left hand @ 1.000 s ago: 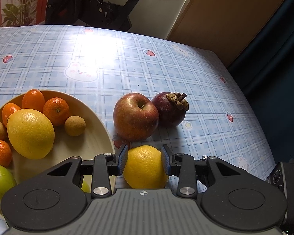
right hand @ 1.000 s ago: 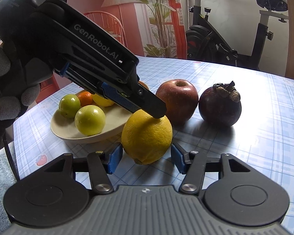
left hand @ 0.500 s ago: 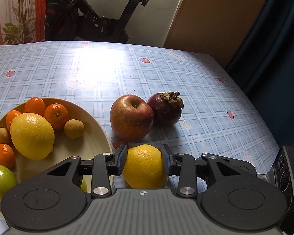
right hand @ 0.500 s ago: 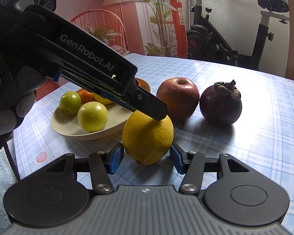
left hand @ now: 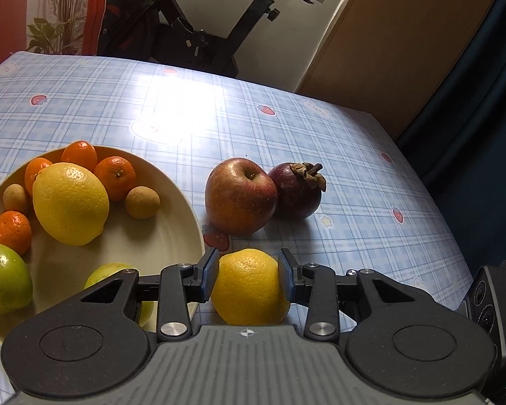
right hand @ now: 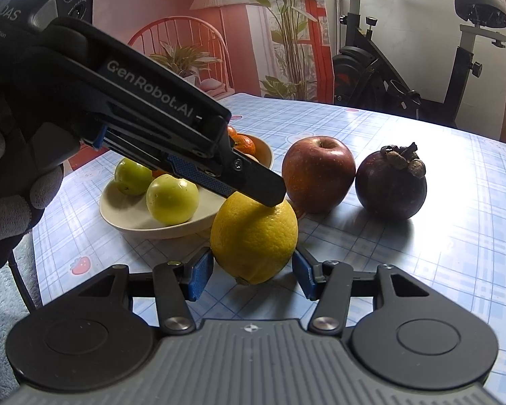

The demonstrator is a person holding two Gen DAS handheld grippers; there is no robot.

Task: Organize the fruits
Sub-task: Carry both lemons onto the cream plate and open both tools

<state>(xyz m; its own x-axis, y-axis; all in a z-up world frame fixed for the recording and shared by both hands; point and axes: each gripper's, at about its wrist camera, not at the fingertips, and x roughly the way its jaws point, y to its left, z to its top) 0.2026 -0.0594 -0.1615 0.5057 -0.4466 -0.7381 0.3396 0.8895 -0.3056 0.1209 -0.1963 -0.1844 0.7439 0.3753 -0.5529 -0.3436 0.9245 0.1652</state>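
A yellow lemon (left hand: 249, 287) sits low over the checked tablecloth, just right of the cream plate (left hand: 135, 253). My left gripper (left hand: 248, 278) is shut on it, both pads pressed to its sides. From the right wrist view, one left finger (right hand: 263, 190) lies across the top of the lemon (right hand: 253, 233). My right gripper (right hand: 253, 270) also holds it, blue pads against its lower flanks. On the plate lie a second lemon (left hand: 71, 202), mandarins (left hand: 116, 177), longans (left hand: 141, 202) and green fruits (right hand: 172, 197). A red apple (left hand: 239, 195) and a dark mangosteen (left hand: 297, 192) stand touching behind the lemon.
A gloved hand (right hand: 13, 202) carries the left gripper at the left. The right gripper's housing (left hand: 489, 307) shows at the lower right. The table drops off at its right edge (left hand: 435, 202). An exercise bike (right hand: 404, 77) stands beyond the far edge.
The left gripper has tipped upward a little, so more of the room shows above the table. Both grippers stay around the lemon, and the lemon keeps its place.
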